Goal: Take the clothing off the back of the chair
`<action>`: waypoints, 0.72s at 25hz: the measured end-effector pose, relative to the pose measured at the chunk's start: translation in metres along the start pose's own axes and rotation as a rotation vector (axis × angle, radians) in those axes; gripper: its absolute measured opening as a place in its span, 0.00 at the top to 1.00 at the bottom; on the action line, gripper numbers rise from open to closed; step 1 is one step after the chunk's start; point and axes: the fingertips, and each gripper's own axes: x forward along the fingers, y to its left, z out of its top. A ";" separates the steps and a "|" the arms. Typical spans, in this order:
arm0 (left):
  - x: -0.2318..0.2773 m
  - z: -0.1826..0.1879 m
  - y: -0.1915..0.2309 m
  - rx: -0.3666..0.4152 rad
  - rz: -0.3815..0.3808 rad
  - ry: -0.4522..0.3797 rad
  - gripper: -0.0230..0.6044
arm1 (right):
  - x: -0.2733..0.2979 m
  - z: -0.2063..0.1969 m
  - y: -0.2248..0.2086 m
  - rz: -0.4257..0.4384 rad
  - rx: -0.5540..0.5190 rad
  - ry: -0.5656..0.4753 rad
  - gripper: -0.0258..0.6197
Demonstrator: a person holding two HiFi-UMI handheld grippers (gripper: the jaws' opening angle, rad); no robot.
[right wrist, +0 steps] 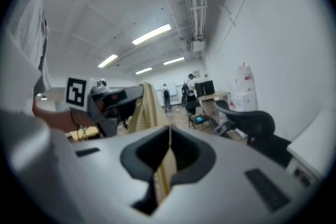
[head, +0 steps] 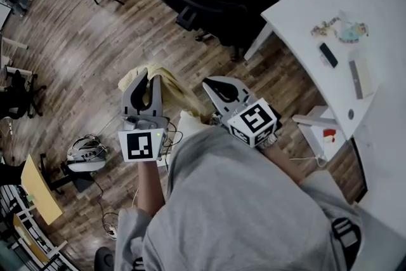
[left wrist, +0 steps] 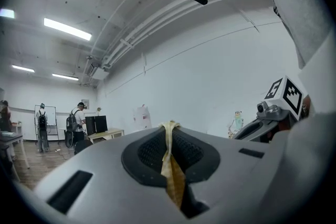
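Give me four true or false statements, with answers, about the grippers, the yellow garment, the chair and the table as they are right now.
1. The left gripper and the right gripper both pinch the yellow garment. True.
2. The garment is draped over the black chair. False: it hangs from the two grippers, apart from the chair.
3. The white table stands at the person's right. True.
4. The left gripper's jaws are wide open. False: they are shut on the garment.

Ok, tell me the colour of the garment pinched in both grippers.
Pale yellow; the garment shows best in the head view.
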 end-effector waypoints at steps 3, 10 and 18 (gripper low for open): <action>-0.003 -0.007 -0.001 -0.010 -0.001 0.013 0.89 | 0.001 -0.001 0.001 -0.004 0.003 0.001 0.91; -0.009 -0.025 -0.012 -0.024 -0.004 0.055 0.89 | 0.001 -0.002 0.002 0.000 0.001 0.001 0.91; -0.009 -0.031 -0.018 -0.035 -0.026 0.081 0.89 | 0.004 0.000 0.002 -0.007 0.001 0.007 0.91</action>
